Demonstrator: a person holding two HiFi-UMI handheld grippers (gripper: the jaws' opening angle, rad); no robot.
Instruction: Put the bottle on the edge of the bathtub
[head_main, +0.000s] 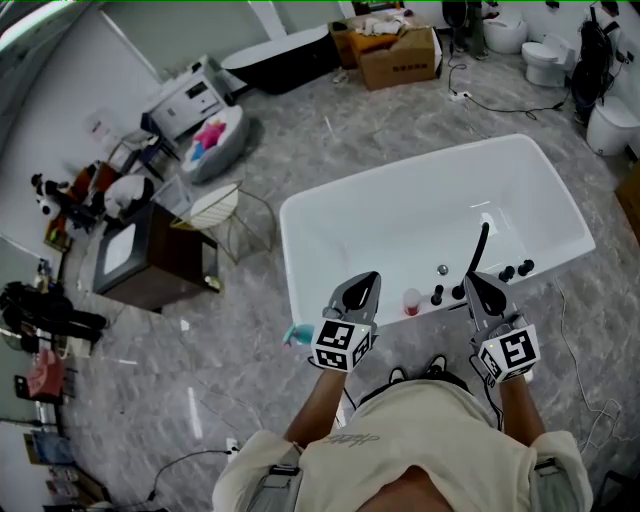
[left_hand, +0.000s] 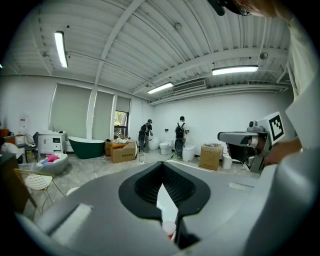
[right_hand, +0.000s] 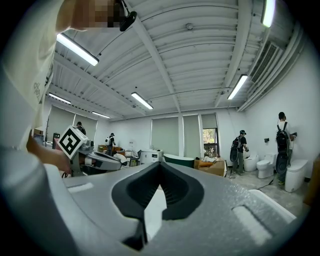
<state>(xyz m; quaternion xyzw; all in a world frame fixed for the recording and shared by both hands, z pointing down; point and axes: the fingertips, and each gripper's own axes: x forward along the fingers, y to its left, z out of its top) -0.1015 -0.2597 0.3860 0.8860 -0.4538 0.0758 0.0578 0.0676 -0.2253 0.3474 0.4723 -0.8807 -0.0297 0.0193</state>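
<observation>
Head view: a small bottle (head_main: 411, 301), pale on top and red below, stands on the near edge of the bathtub (head_main: 290, 245), just left of the black taps (head_main: 437, 295). The left gripper (head_main: 370, 277) and right gripper (head_main: 471, 279) hover over that edge, both pinched closed with nothing between. The bottle looks light, stiff and smooth, easily tipped; grasp it mid-body. Print on the cardboard box (head_main: 398, 57) is too small to read
</observation>
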